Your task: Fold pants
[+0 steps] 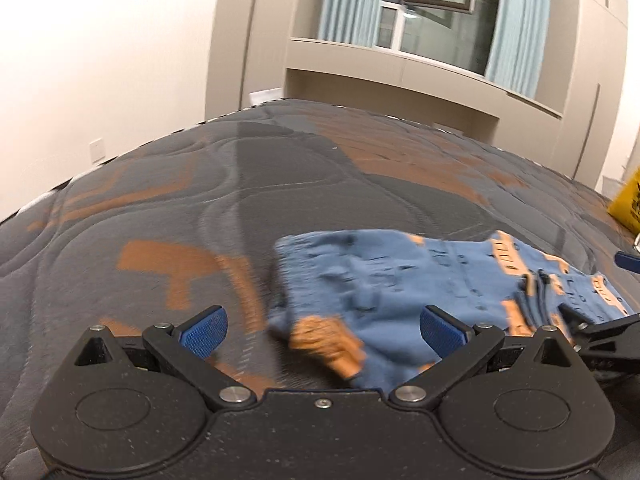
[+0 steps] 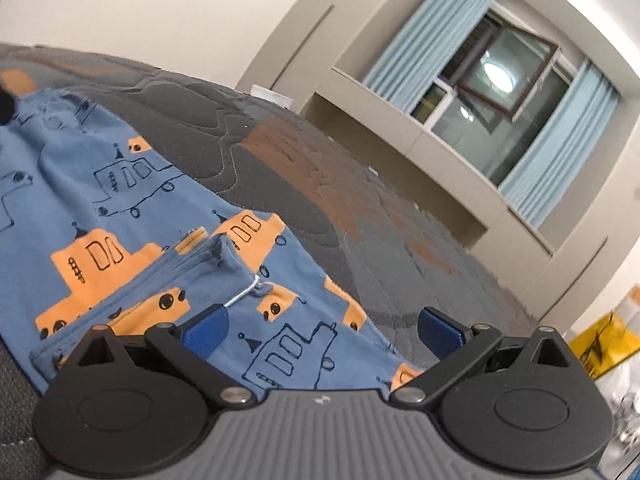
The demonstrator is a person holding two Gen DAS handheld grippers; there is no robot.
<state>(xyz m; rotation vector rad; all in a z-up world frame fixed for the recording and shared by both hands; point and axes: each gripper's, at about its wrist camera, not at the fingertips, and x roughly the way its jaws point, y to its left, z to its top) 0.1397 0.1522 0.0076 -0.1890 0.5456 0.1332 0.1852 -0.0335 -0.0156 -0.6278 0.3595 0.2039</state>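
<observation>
A pair of small blue pants, printed with orange vehicles and thin black line drawings, is seen lying on a mattress quilted in dark grey with orange patches. In the left wrist view the pants are bunched and partly blurred, spread across the near right part of the mattress. The left gripper is held low over the near edge of the fabric, its jaws spread wide with nothing between the blue pads; a crumpled orange and blue fold of the pants lies between and just ahead of them. At the right edge of that view, part of the right gripper's black frame is seen close to the pants.

In the right wrist view the pants are seen more sharply, spread from the far left to the near centre of the mattress. A folded hem with a short white stitched loop lies just ahead of the gripper. The right gripper is also held with its jaws wide apart and nothing gripped; one pad is over the fabric, the other over bare mattress.

Behind the mattress, beige cabinets, a window and pale blue curtains are visible. A yellow object sits at the far right.
</observation>
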